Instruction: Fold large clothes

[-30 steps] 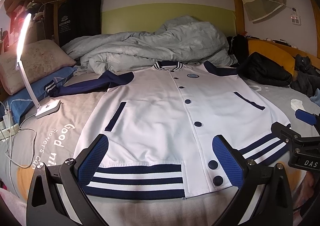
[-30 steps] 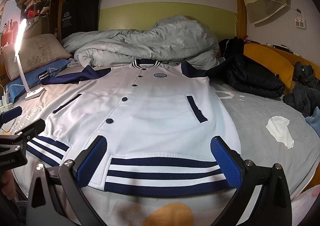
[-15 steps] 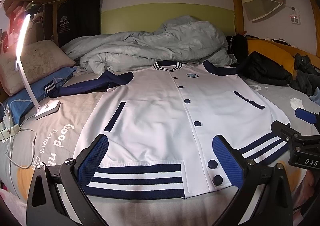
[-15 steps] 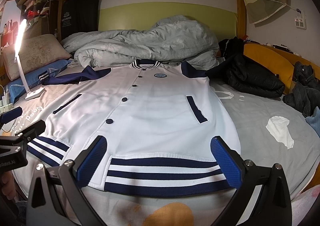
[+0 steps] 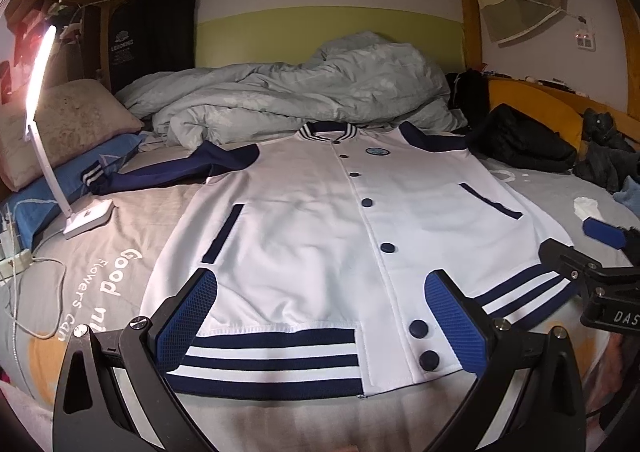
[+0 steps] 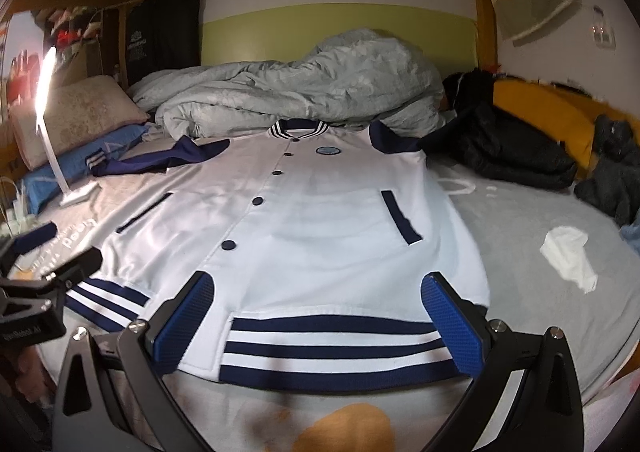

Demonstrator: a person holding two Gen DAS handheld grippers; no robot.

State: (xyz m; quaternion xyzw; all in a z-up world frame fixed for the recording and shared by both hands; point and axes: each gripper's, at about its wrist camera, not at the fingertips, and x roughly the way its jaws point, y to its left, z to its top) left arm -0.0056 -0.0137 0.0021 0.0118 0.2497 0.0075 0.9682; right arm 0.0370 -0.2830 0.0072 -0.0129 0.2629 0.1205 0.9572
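Jacket lies flat as before; right tool has shifted slightly, both tools spread, empty.

A varsity jacket lies flat, front up, in the middle of the bed, hem at the near edge, collar toward the far end. Behind the collar sits a heaped duvet. A desk lamp and pillows occupy the left edge; a dark coat lies at the far right, a crumpled tissue near the right edge.

lamp left, black coat right, duvet behind
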